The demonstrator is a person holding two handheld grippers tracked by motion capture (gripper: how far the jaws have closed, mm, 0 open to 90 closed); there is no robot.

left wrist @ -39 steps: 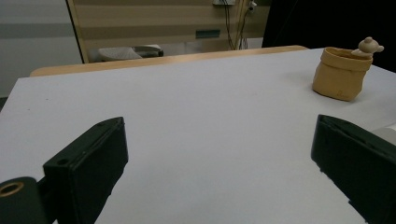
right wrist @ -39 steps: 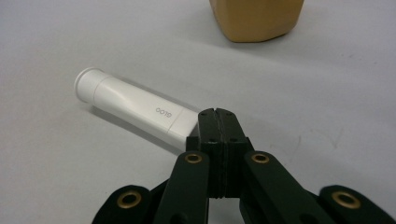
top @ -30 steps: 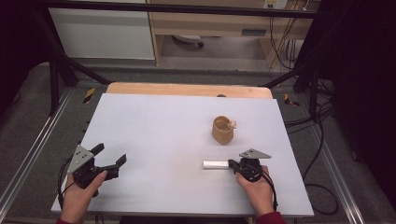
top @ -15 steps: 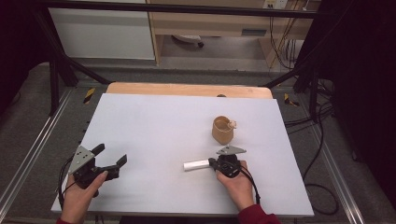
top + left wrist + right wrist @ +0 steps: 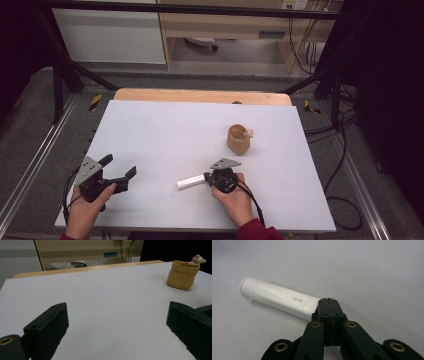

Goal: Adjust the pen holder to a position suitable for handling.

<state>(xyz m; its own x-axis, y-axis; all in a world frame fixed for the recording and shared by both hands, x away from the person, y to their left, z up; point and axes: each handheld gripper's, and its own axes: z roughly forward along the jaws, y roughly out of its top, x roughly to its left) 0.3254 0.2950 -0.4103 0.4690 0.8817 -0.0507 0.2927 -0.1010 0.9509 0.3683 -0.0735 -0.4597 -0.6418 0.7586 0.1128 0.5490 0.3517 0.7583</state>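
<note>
Your right gripper [image 5: 206,178] is clamping the crimped end of the white tube [image 5: 190,181], which is lying flat on the near middle of the grey table [image 5: 165,130]. Your left gripper [image 5: 119,171] is resting at the near left, jaws spread with nothing between them. The tan bear pouch [image 5: 238,139] is sitting farther right.

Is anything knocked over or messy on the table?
Nothing is spilled or broken. The white tube lies on its side on the table, its flat end pinched in the shut right gripper. The little tan pot stands upright with a small figure peeking over its rim.
</note>
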